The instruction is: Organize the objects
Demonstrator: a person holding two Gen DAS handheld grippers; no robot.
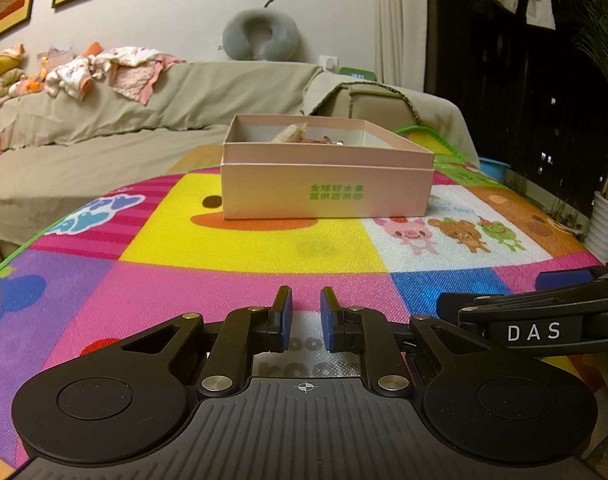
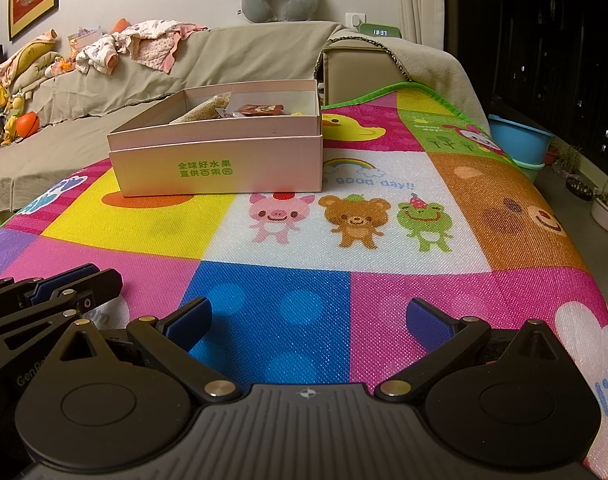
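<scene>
On woven mat, rectangular cardboard box

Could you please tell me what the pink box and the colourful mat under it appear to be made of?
The box looks like matte cardboard: thin, straight walls, crisp folded edges, and flat printed green lettering. The mat looks like foam or plastic sheet with a woven-style embossed texture, faintly glossy; its fine grid catches the light and the cartoon print sits on top. The exact material of either stays uncertain.
</scene>
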